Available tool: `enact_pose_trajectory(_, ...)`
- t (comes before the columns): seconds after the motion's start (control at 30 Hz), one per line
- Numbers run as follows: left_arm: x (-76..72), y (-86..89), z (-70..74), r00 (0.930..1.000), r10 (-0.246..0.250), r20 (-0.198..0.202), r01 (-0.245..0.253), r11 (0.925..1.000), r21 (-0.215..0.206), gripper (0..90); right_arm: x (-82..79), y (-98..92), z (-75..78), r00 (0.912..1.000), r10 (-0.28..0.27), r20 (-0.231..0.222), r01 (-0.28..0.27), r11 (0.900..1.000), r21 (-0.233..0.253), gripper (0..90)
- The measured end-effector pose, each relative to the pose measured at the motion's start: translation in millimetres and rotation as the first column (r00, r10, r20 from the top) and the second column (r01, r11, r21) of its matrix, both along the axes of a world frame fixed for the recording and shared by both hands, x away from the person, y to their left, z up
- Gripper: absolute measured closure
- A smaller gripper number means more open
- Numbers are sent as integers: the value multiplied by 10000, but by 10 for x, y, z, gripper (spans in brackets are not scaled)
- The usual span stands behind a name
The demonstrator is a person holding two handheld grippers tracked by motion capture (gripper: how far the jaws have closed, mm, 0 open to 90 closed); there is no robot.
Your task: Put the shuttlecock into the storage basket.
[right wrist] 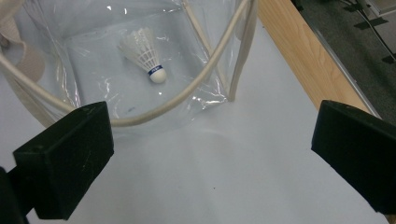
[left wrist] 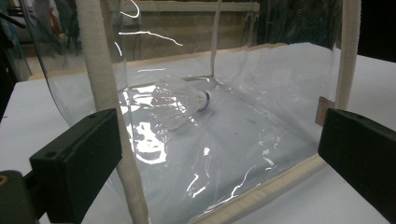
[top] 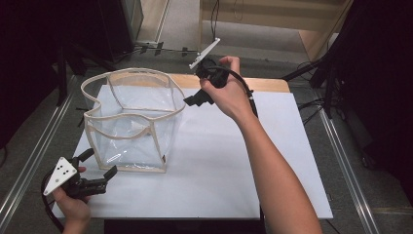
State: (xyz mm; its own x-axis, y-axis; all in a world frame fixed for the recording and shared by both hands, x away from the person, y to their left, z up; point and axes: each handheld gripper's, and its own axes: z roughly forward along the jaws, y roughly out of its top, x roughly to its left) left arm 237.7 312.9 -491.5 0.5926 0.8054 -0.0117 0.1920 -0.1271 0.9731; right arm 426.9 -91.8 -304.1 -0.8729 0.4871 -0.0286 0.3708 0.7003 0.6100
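Clear plastic cream-trimmed bag (top: 131, 119) at table's 10 o'clock held one white feathered shuttlecock (right wrist: 144, 53). Left gripper (top: 100, 168) and right gripper (top: 195, 100) both had jaws apart, gripping nothing.

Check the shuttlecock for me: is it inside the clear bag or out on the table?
Inside. The shuttlecock lies on its side on the floor of the clear bag, seen through the open top in the right gripper view and through the wall in the left gripper view.

Two bare forearms, no sleeves. Each hand carries a black gripper with two blocky jaws: the left gripper (top: 99, 169) has a grey three-cornered plate with dark dots, the right gripper (top: 196, 99) a black cable.
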Motion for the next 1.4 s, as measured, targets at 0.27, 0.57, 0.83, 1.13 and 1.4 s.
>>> enact_pose_trajectory(0.27, -1, -1, -1, 10000, -12, 6, 12, 10000, -9, 1, -25, -107, -145, 9999, -103, -108, 105, 9999, 123, 0)
enact_pose_trajectory(0.57, -2, 1, 0, 10000, -29, 1, 29, 10000, 44, 1, -63, -214, -287, 9999, -132, -98, 134, 9997, 226, 0)
enact_pose_trajectory(0.83, -3, 0, 0, 10000, -33, 8, 33, 10000, 30, 1, -123, -312, -403, 9994, -352, -71, 355, 9984, 449, 0)
enact_pose_trajectory(1.13, -4, -1, 0, 10000, -12, -1, 12, 10000, 63, 1, -208, -375, -520, 9992, -396, 55, 393, 9984, 414, 0)
enact_pose_trajectory(1.4, -4, -4, -1, 10000, -7, 2, 7, 10000, 61, 1, -288, -485, -640, 9984, -558, -40, 559, 9970, 526, 0)
